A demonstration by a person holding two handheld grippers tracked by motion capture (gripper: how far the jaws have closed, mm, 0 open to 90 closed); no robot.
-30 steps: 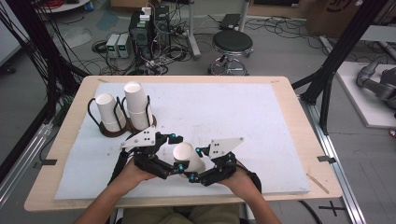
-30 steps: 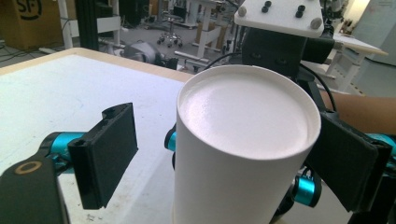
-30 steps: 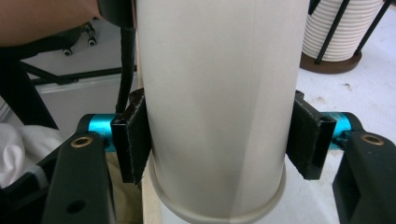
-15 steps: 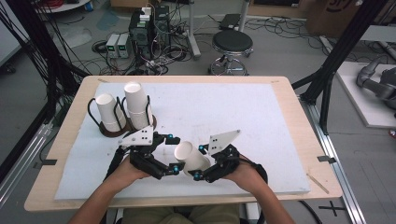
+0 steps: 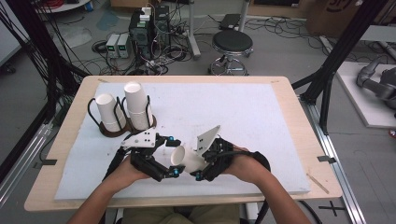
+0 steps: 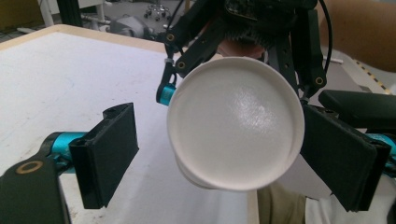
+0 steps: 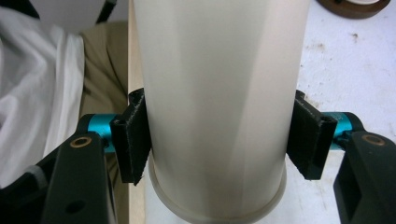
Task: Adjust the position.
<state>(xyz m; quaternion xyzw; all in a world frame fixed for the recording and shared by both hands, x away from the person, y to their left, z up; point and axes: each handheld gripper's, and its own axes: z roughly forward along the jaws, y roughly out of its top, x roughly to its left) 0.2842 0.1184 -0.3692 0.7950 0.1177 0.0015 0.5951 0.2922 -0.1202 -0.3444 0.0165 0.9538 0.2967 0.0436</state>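
Note:
A white paper cup is held tilted just above the table's near edge, its closed base turned toward the left gripper. My right gripper is shut on the cup's side; both pads press the cup wall, though the jaws have just been opening slightly. My left gripper is open around the base end. In the left gripper view the cup's base sits between the jaws of my left gripper, with a gap at the left pad. A second rim shows under the base, as if cups are nested.
A dark wire cup rack stands at the back left of the white mat, with a white cup and a taller stack of cups in it. A stool, cables and boxes are on the floor beyond the table.
The right gripper has risen a little and tipped the cup from upright to slanted, base toward the left gripper. The left gripper has stayed in place.

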